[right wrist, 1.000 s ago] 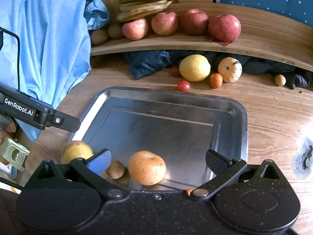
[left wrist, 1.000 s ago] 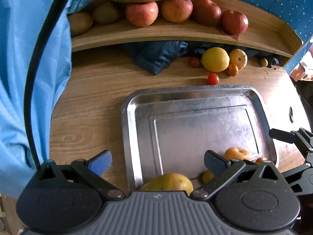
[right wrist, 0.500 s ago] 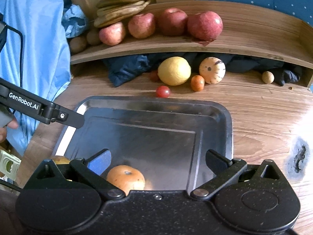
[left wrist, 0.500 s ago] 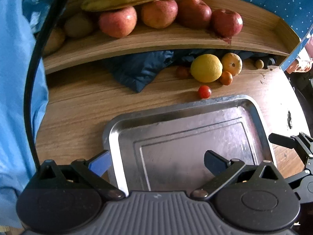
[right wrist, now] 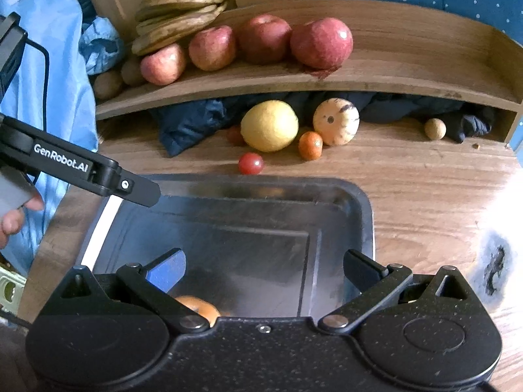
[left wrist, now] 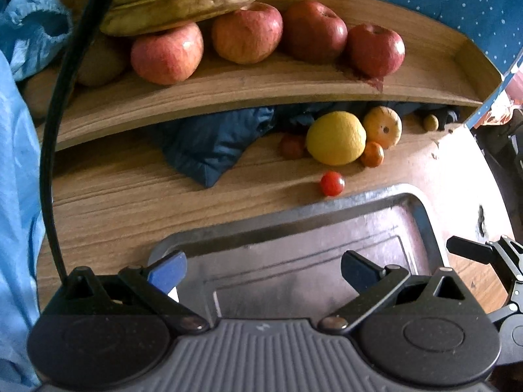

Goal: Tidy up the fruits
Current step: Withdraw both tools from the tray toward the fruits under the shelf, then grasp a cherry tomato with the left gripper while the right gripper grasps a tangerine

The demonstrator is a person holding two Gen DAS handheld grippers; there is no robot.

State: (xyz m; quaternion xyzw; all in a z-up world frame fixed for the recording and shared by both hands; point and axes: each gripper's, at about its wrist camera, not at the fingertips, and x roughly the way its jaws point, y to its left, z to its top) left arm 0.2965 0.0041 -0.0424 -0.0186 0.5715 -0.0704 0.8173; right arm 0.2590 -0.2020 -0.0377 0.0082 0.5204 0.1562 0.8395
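Orange (right wrist: 197, 307) only in right view

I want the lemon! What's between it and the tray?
In both views, a small red tomato sits on bare wood between the lemon and the tray's far rim.

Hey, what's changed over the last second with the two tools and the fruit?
Both tools moved forward over the metal tray toward the shelf. The left tool and right tool stayed open and empty; nothing was grasped or released. The orange fruit in the tray has slid almost out of the right view. The lemon, cherry tomato and apples stayed put.
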